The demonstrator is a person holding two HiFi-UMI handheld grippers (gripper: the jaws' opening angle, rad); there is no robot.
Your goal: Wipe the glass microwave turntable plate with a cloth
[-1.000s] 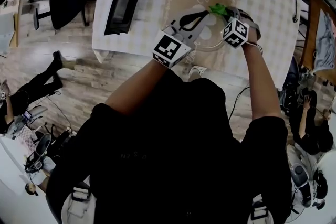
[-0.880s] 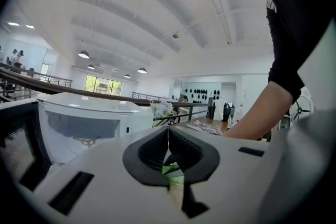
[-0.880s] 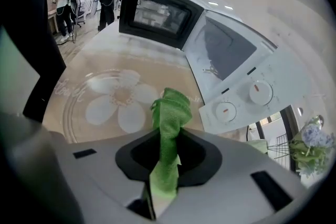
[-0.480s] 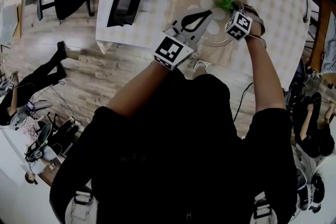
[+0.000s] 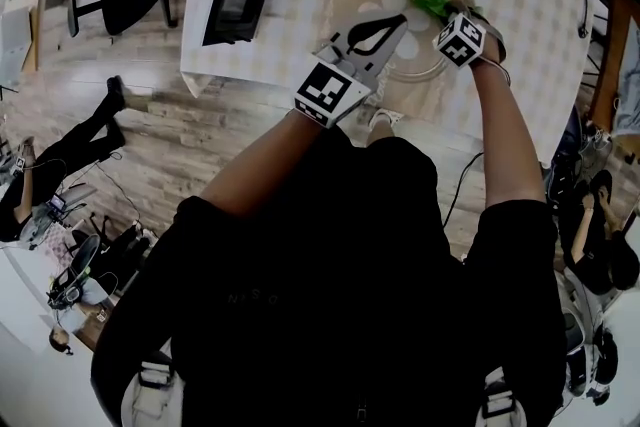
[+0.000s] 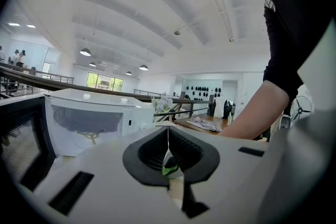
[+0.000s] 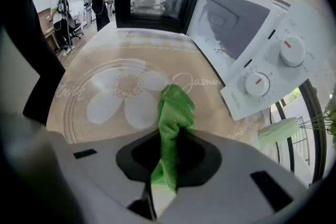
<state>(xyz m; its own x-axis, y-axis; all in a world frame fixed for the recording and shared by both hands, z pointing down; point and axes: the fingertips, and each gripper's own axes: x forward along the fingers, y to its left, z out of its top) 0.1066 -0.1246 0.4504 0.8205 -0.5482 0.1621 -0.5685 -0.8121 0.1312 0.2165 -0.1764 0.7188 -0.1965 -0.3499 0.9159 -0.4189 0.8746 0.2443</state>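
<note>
Nearest us, our right gripper [image 7: 169, 139] has its jaws clamped on the green cloth [image 7: 176, 107], bunched over the glass plate [image 7: 79, 93]. Our left gripper [image 6: 168, 132] has its jaws closed together, empty. The plate lies before the open microwave [image 7: 157, 3]; the left gripper view misses it.

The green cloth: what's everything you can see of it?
The green cloth looks like soft, fuzzy terry, scrunched into a twisted wad. The right gripper is shut on it. The bunched end sticks out past the jaws, over the glass plate beside the printed flower. Whether it presses on the glass is unclear.
</note>
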